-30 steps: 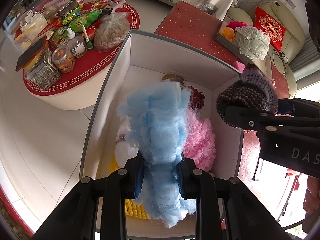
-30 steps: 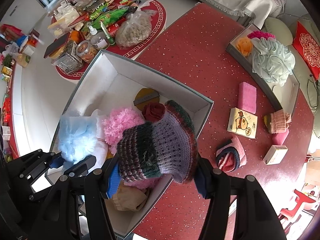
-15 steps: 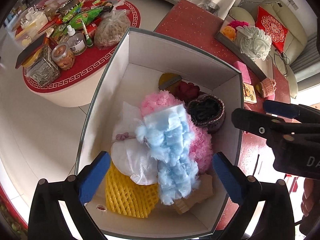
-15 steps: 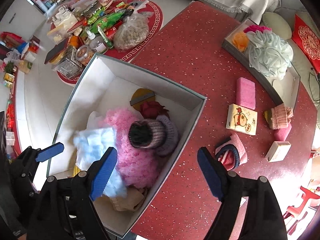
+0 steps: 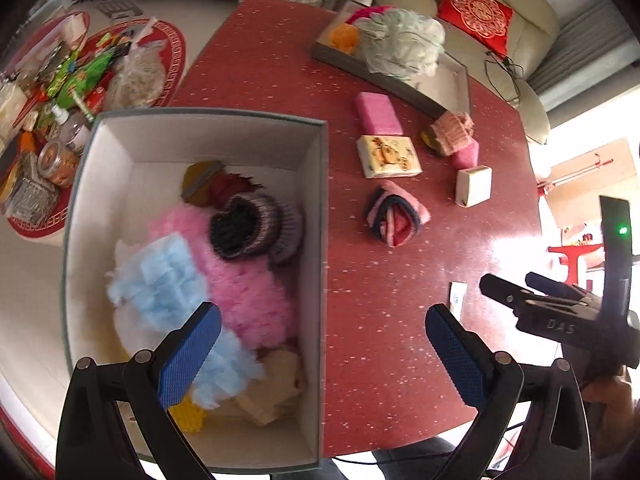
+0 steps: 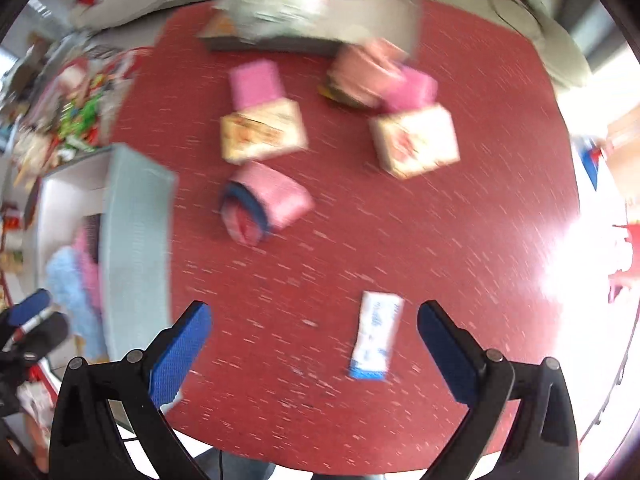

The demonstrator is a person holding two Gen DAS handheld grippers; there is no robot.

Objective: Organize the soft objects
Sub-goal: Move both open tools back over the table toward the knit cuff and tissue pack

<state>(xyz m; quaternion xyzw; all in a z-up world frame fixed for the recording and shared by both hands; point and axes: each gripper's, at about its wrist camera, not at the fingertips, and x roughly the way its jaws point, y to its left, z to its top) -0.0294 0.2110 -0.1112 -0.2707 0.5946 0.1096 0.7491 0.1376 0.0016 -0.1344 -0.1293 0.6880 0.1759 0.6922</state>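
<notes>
A grey box point(image 5: 322, 240) with white walls holds a blue fluffy piece point(image 5: 160, 276), a pink fluffy piece point(image 5: 248, 292), a dark knitted hat point(image 5: 252, 228) and other soft things. My left gripper point(image 5: 320, 344) is open and empty above the box's right wall. My right gripper point(image 6: 312, 340) is open and empty over the red table point(image 6: 440, 240); it also shows in the left wrist view point(image 5: 520, 296). A rolled pink and navy cloth point(image 5: 396, 214) lies on the table, also in the blurred right wrist view point(image 6: 264, 204).
On the table lie a pink sponge point(image 5: 378, 114), two small cartons point(image 5: 388, 156) point(image 5: 474, 186), a pink knitted item point(image 5: 450, 134), a white and blue packet point(image 6: 374, 340) and a tray point(image 5: 452, 96) with a pale mesh pouf point(image 5: 400, 46). A cluttered round table point(image 5: 48, 120) stands left.
Both grippers opened and dropped the blue fluffy piece and the knitted hat into the box. Both then swung right, over the red table.
</notes>
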